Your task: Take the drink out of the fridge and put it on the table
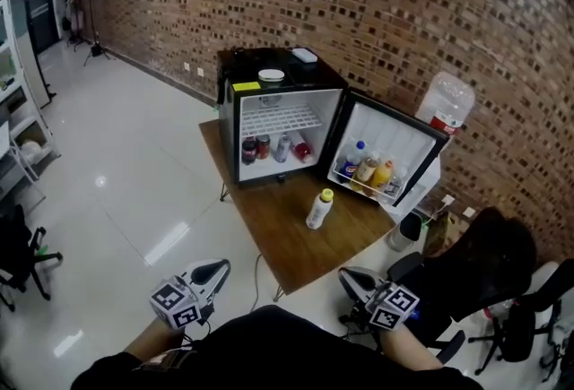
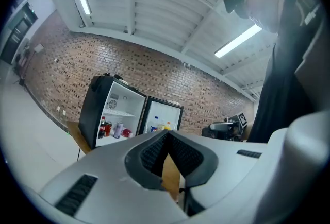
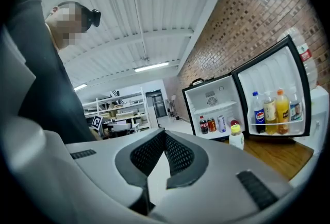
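Observation:
A small black fridge [image 1: 228, 124] stands open on a wooden table [image 1: 287, 240]. A pale drink bottle with a yellow cap [image 1: 319, 209] stands upright on the table in front of the fridge; the same bottle [image 3: 236, 136] shows in the right gripper view. Cans [image 1: 262, 147] sit on the fridge floor, and several bottles [image 1: 369, 169] stand in the door shelf. My left gripper [image 1: 220, 267] and right gripper [image 1: 346, 275] are held low, well short of the table. Both are shut and empty: the left jaws [image 2: 167, 135] and right jaws [image 3: 165, 133] meet at the tips.
A water dispenser with a large bottle [image 1: 446, 101] stands right of the fridge door. Dark office chairs sit at the right [image 1: 502, 290] and far left [image 1: 18, 254]. A white dish [image 1: 271, 75] rests on the fridge top. A brick wall runs behind.

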A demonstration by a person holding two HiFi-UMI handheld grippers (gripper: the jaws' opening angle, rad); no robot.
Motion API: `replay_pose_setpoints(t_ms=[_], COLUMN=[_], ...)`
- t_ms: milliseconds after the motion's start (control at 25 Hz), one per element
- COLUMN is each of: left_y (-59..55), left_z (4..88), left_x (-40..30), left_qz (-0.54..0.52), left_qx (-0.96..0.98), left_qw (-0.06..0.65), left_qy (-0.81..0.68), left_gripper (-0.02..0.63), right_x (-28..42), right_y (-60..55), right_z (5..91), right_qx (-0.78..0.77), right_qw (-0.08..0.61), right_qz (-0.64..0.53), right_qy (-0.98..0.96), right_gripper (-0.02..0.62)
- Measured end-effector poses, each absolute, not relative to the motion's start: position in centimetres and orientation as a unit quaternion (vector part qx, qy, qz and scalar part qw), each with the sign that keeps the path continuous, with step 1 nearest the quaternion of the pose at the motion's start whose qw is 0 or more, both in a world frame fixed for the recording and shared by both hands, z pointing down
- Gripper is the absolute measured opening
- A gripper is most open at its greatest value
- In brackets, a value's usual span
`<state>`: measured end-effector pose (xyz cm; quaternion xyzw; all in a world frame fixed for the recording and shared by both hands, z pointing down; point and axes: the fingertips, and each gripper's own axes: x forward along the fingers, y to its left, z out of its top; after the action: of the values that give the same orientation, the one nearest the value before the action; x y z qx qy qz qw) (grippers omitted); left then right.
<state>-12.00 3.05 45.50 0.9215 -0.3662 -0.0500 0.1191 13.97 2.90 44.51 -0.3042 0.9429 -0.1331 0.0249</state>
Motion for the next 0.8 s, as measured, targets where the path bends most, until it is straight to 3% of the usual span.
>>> replay_pose_setpoints(t_ms=[400, 800], left_y=[8.7, 9.6], left_z=[43.9, 43.8], left_x=[2.4, -1.6], left_qz=[-0.053, -0.046], left_qx=[0.921, 0.917], left_qw=[0.131, 0.127], left_qy=[-0.364, -0.375], left_gripper=[-0.006, -0.006], right_x=[24.6, 21.0], right_y=[9.2, 10.2], right_z=[47.2, 47.5], right_qx=[-0.249, -0.29], right_qw=[0.02, 0.046], right_qz=[-0.146, -0.171], right_qy=[0.957, 0.94], right_gripper=[-0.017, -0.018])
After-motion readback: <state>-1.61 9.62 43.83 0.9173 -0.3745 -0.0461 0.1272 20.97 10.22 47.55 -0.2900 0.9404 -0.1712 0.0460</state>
